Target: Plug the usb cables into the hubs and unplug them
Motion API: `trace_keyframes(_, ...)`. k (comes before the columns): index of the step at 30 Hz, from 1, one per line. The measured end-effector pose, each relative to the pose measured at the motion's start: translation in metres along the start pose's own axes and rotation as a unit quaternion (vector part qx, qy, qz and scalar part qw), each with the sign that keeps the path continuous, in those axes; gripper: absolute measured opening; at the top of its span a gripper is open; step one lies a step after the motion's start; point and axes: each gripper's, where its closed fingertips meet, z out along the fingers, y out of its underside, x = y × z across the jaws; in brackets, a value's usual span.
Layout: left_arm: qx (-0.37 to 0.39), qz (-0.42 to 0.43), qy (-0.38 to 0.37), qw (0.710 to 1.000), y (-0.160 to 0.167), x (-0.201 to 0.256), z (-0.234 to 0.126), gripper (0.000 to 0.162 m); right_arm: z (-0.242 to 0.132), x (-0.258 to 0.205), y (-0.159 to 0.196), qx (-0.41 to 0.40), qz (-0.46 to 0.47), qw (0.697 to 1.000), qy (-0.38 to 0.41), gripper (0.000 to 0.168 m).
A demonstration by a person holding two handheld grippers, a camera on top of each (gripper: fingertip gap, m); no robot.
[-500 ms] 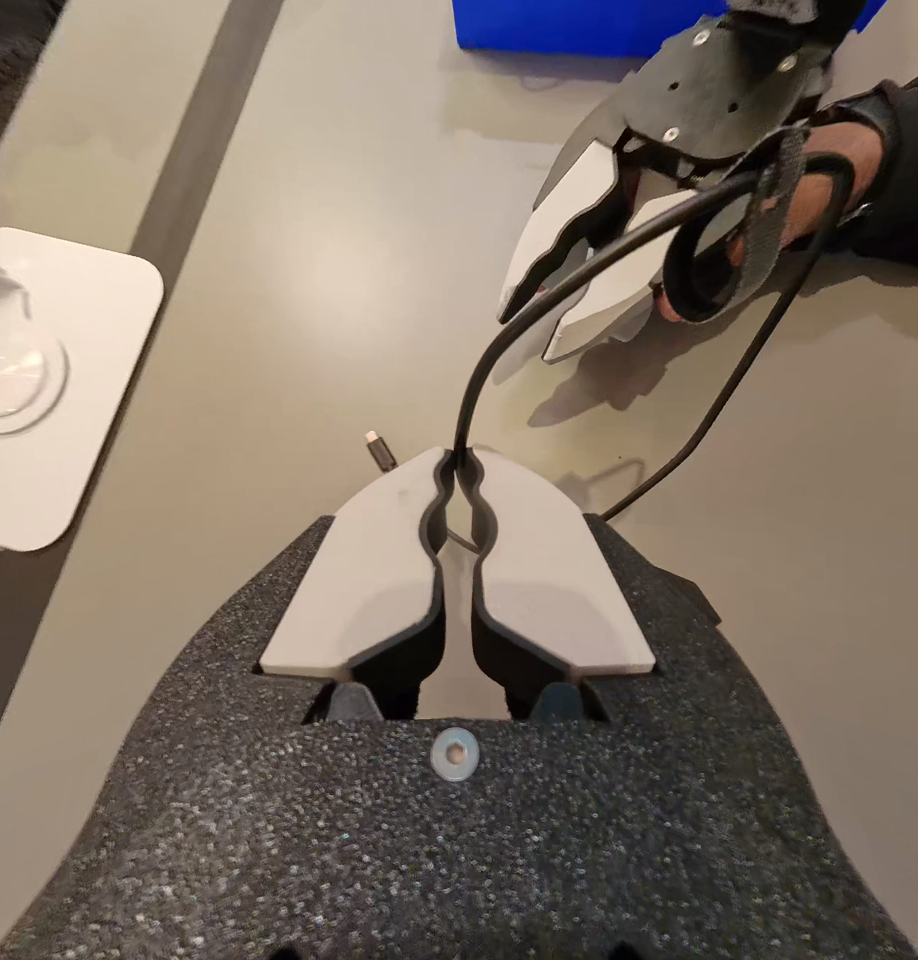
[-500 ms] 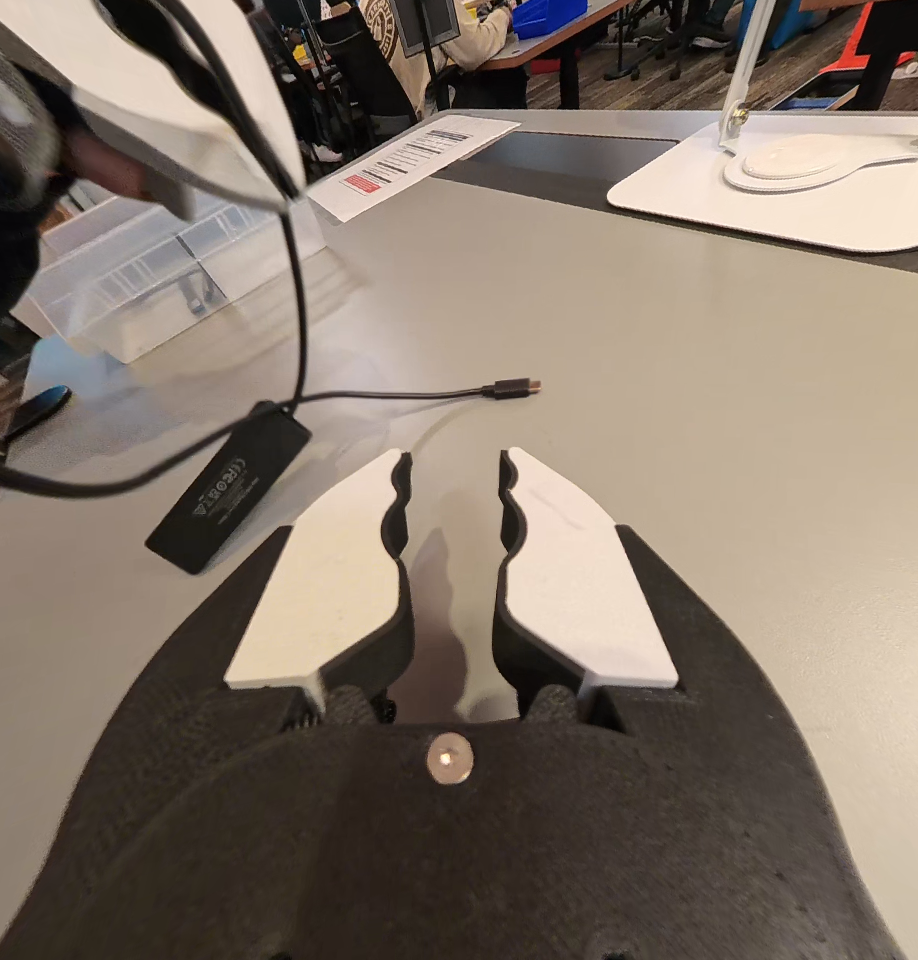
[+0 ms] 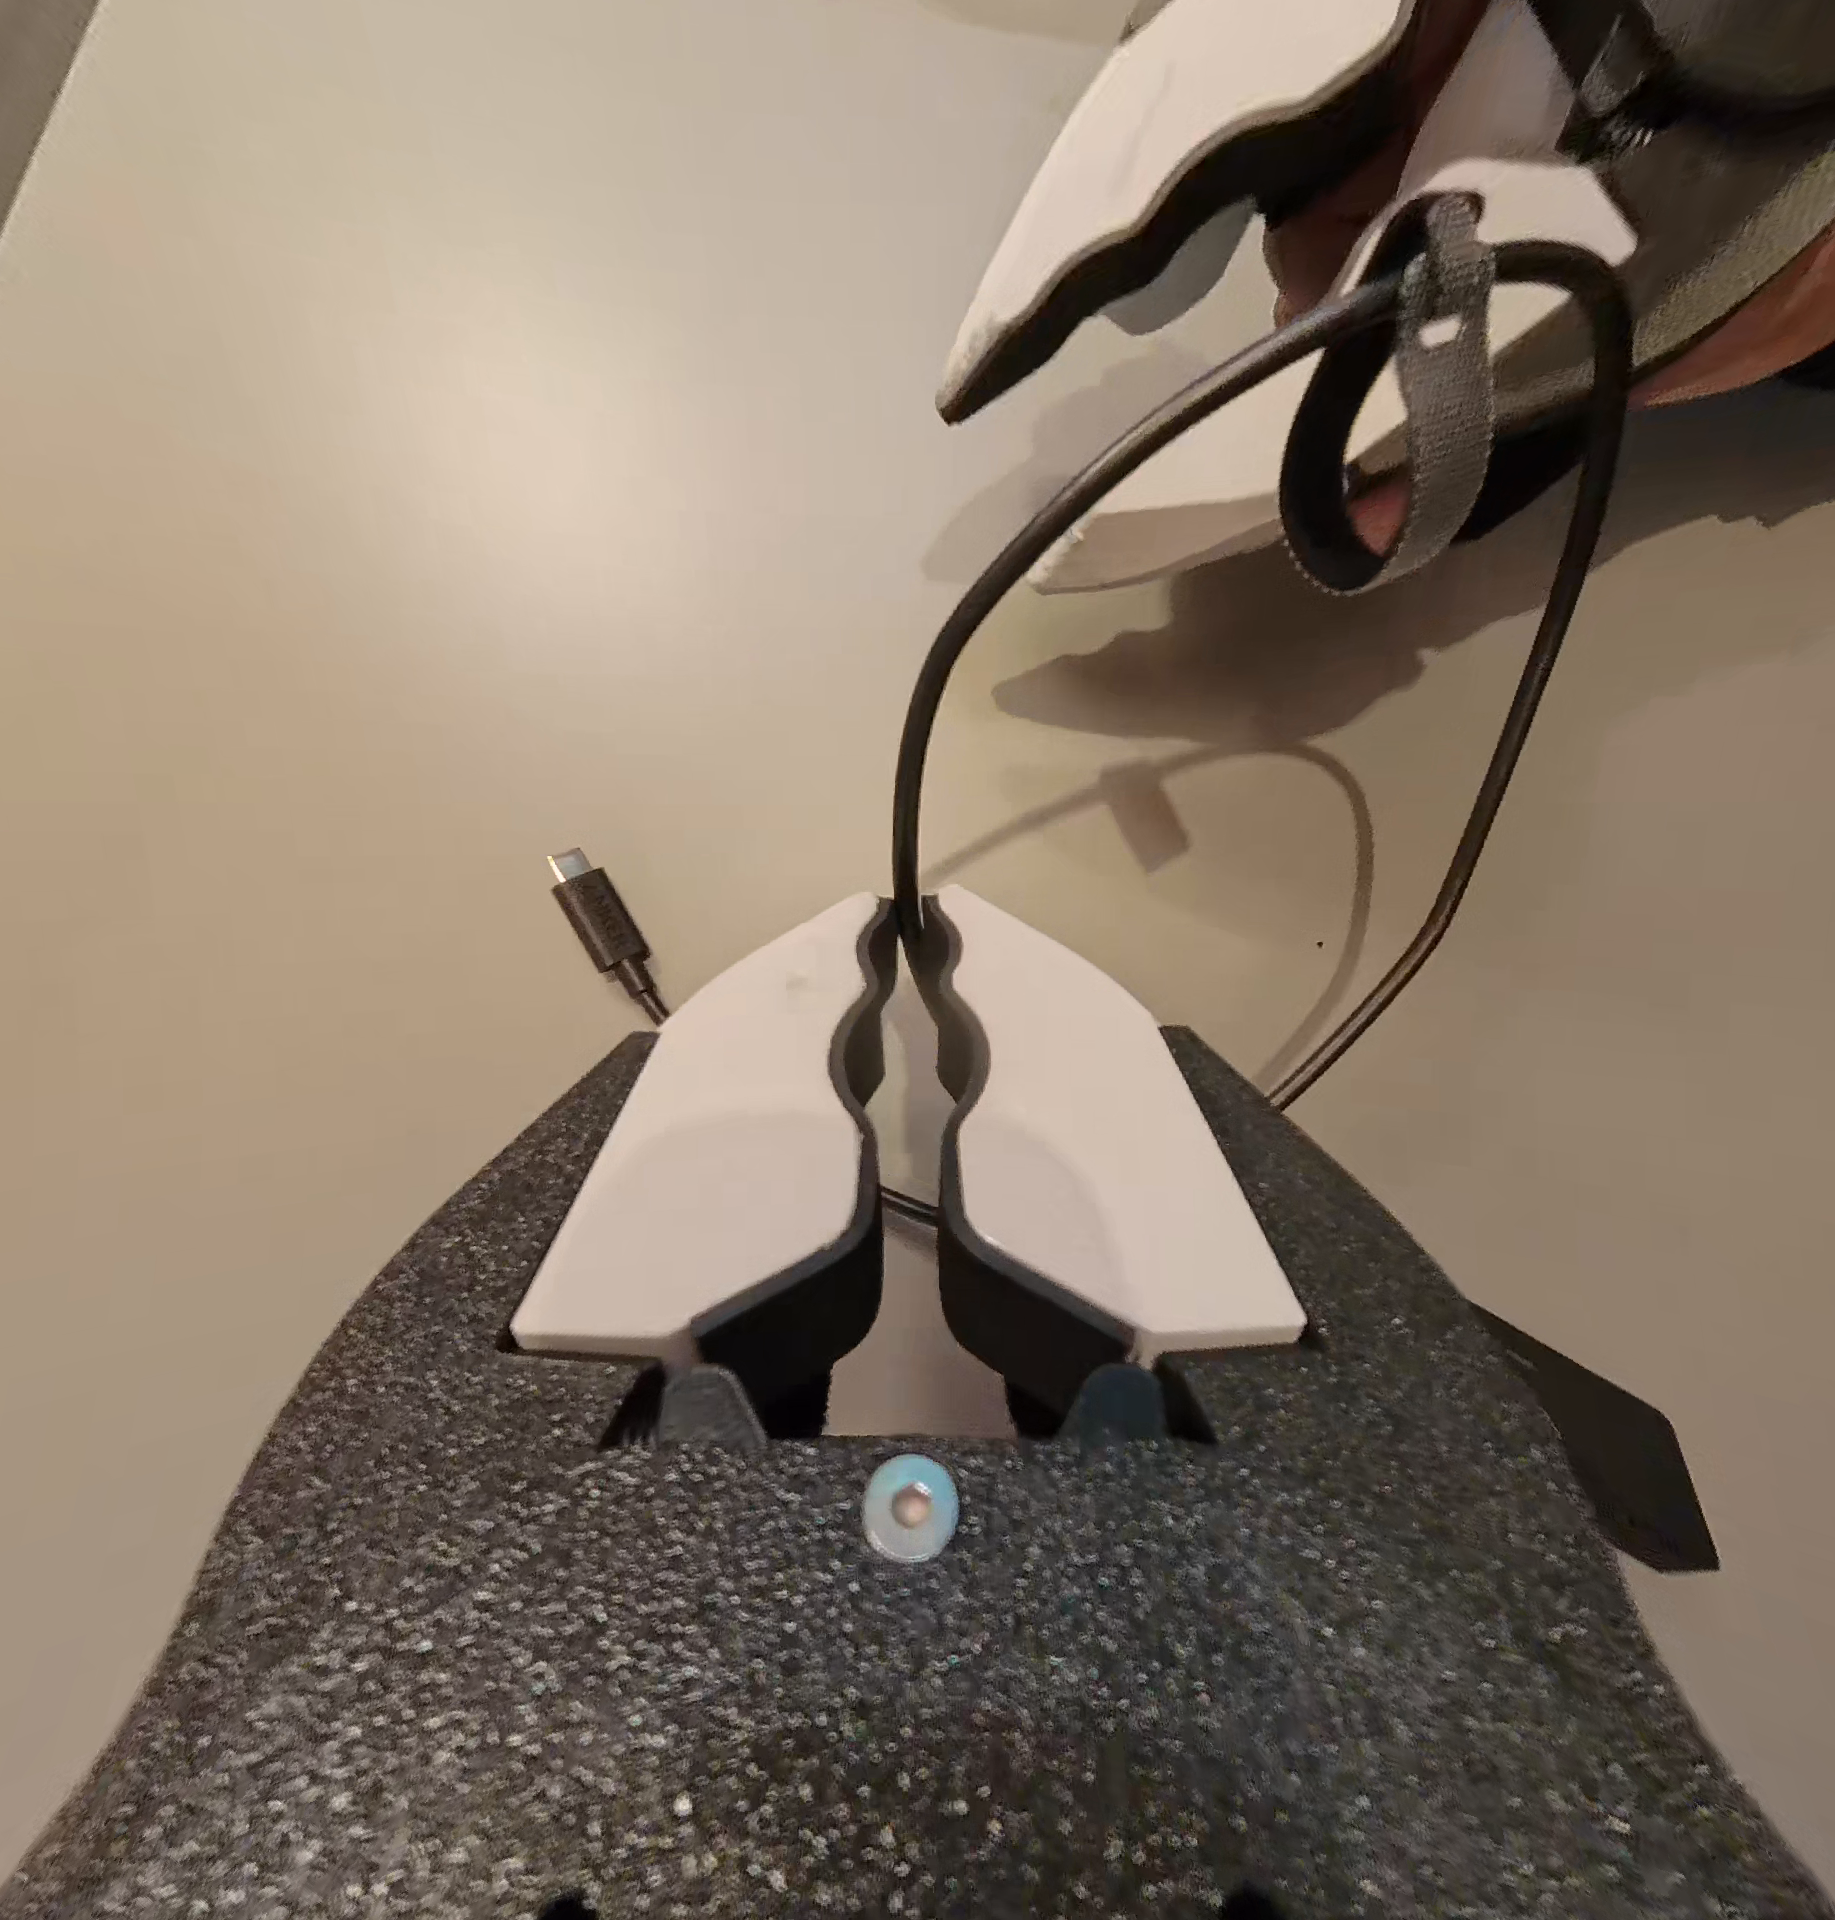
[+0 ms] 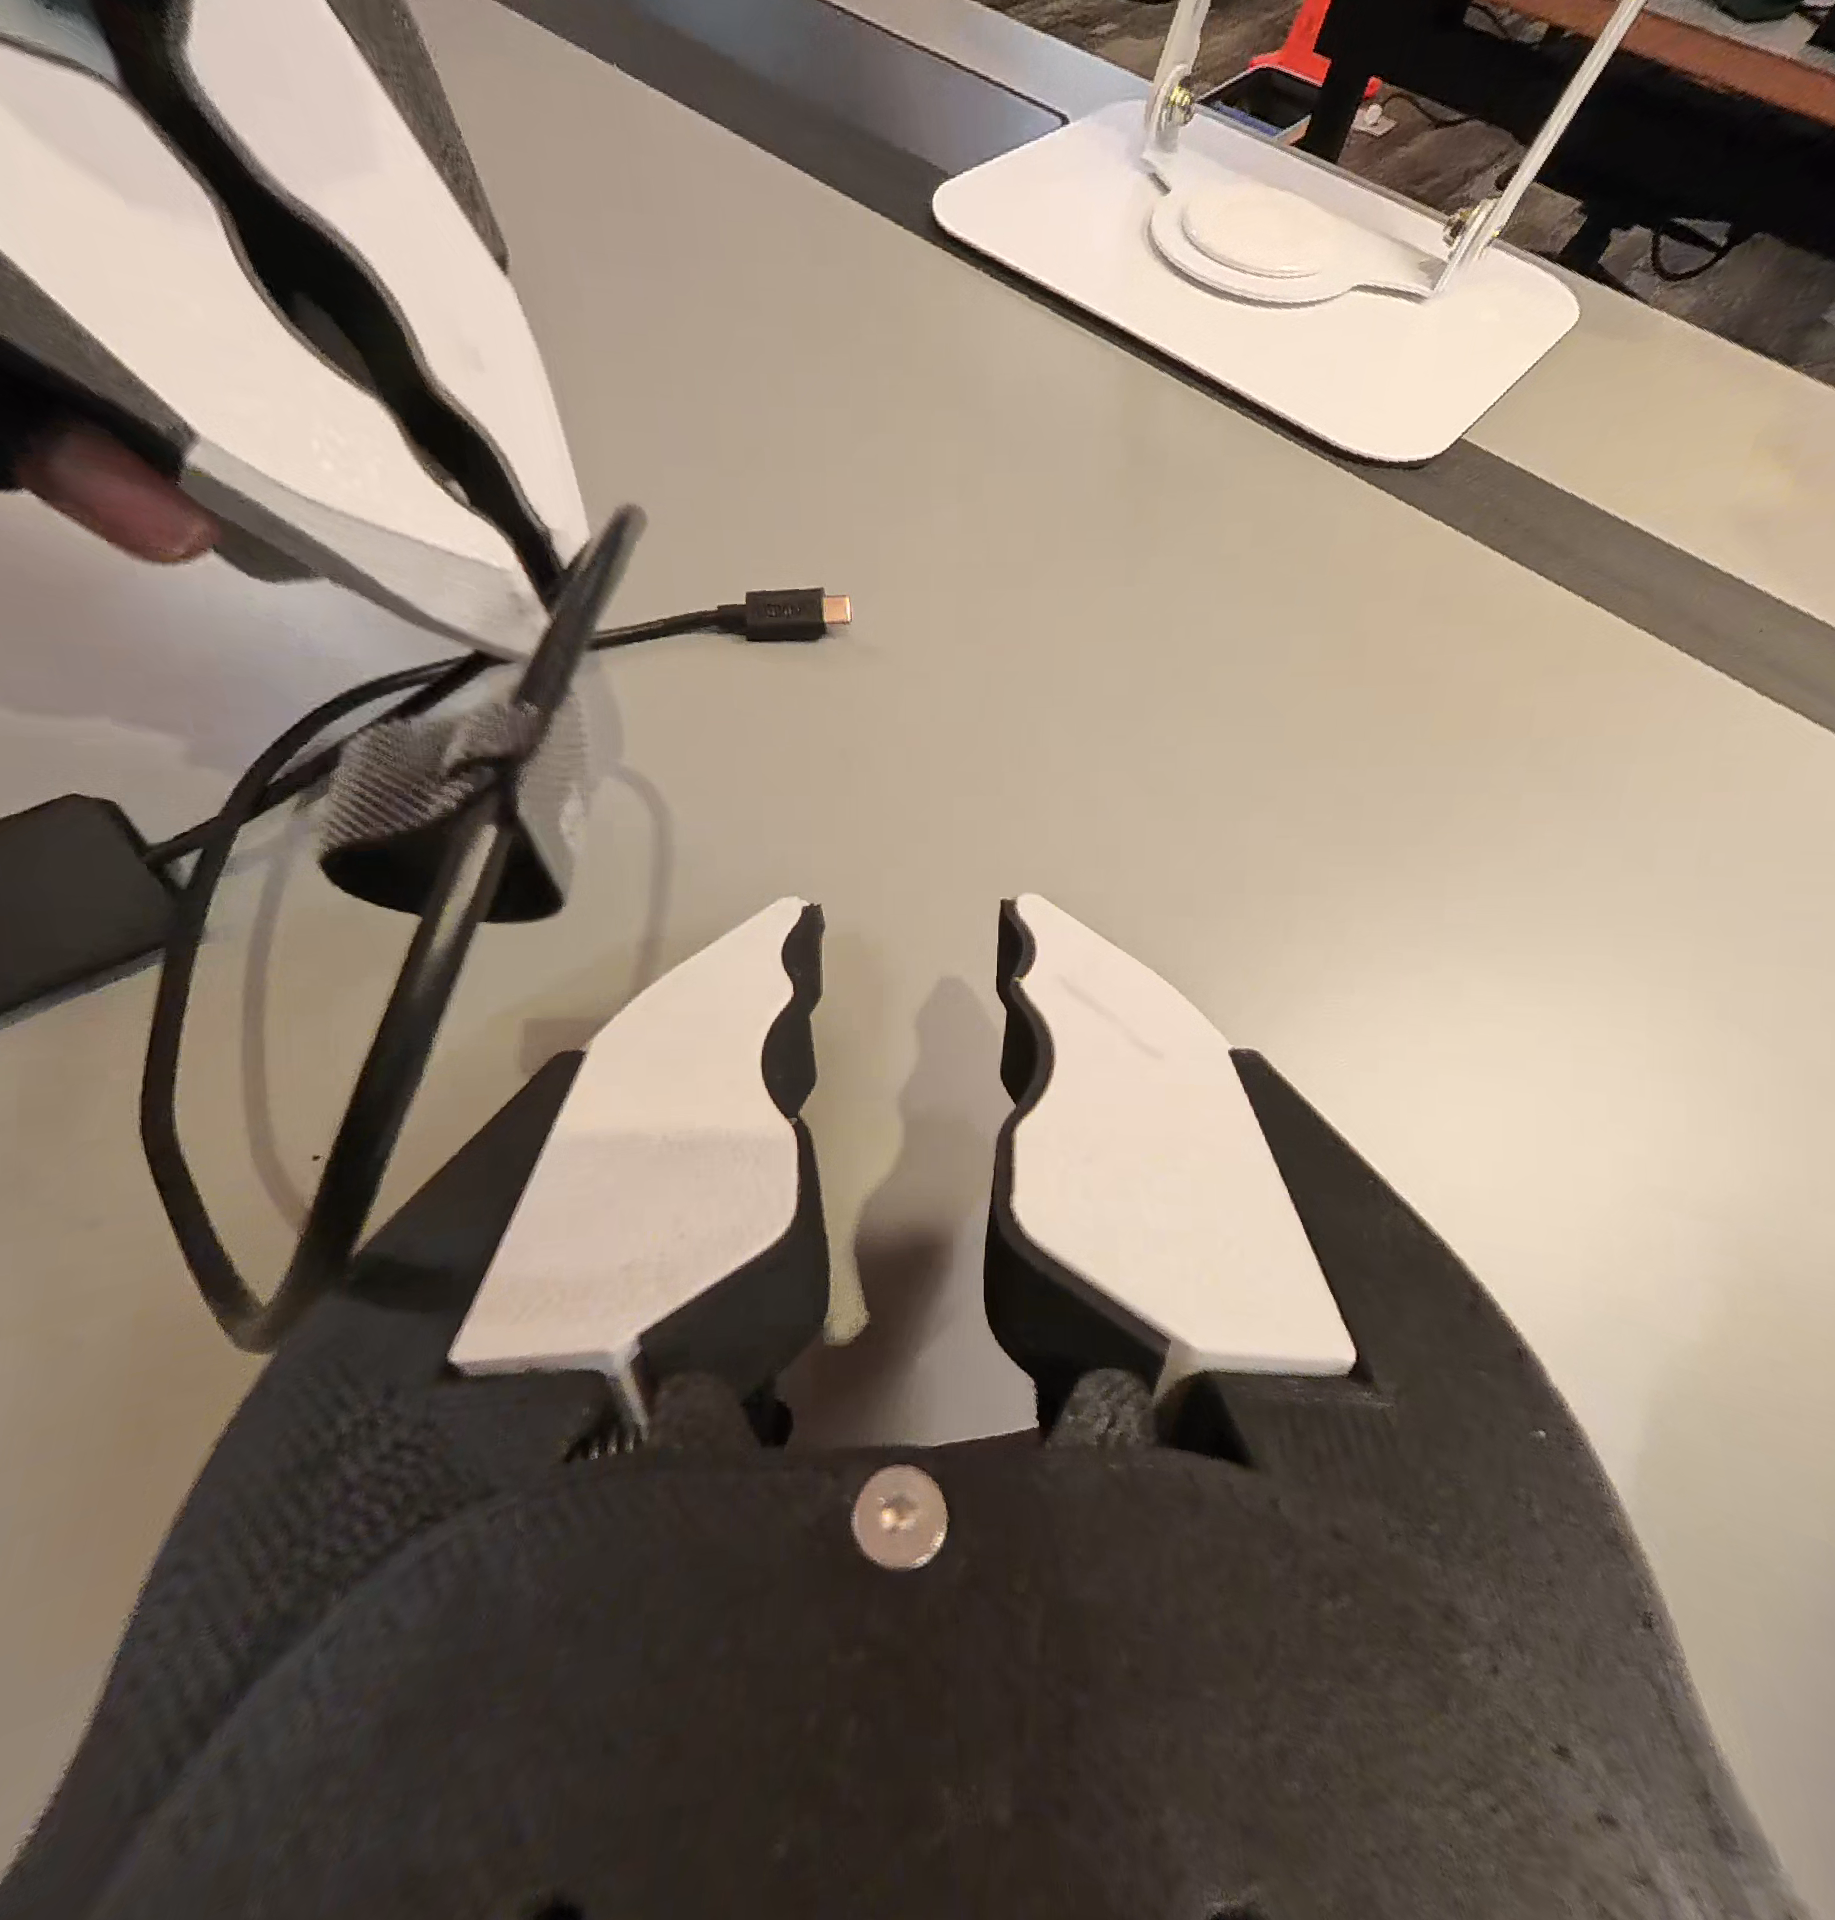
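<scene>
The grey table [image 4: 1152, 727] fills both views, with a dark strip running across its far part. On the far side of that strip stands a white stand base [image 4: 1412, 343] with a round disc and two clear uprights.

The left gripper [image 3: 908, 899] has its white fingers pressed together at the tips, and they pinch a black cable [image 3: 934, 665] between them. From this grip the cable rises, bends to the right in a wide loop and comes back down beside the gripper body. A grey fabric strap [image 3: 1432, 395] is wrapped on the top of the loop and hangs from it as a ring.

The right gripper [image 4: 908, 920] is above the table with its fingers apart, and nothing is between them. In the left wrist view it is at the upper right, close behind the cable loop, and the strap hangs in front of its fingers.

The black hub [image 4: 40, 914] lies flat on the table at the left edge of the right wrist view, partly cut off by the frame. A thin lead goes from it to a small USB plug [image 4: 793, 613], which lies free on the table, a little beyond the tips of the left gripper. In the left wrist view, the same plug [image 3: 596, 920] is just left of that gripper's fingers.
</scene>
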Motion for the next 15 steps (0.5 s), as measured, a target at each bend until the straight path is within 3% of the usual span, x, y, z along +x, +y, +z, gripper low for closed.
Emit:
trace_keyframes(1,-0.004,0.002,0.001,1.0,0.002,0.001,0.002,0.006,0.0,0.001,0.0,0.001,0.005,1.0,-0.001,0.031)
trace_keyframes(8,0.0,0.014,-0.035,0.999,0.002,-0.001,0.003,0.05,0.0,0.003,0.001,-0.001,0.007,1.0,0.002,0.031)
trace_keyframes(11,0.038,0.018,-0.047,0.998,-0.01,0.001,-0.016,0.067,0.0,0.003,0.002,-0.004,0.005,1.0,0.004,0.031)
trace_keyframes(15,0.091,0.023,-0.081,0.992,-0.021,0.002,-0.063,0.074,0.0,0.006,0.004,-0.01,0.011,1.0,0.007,0.031)
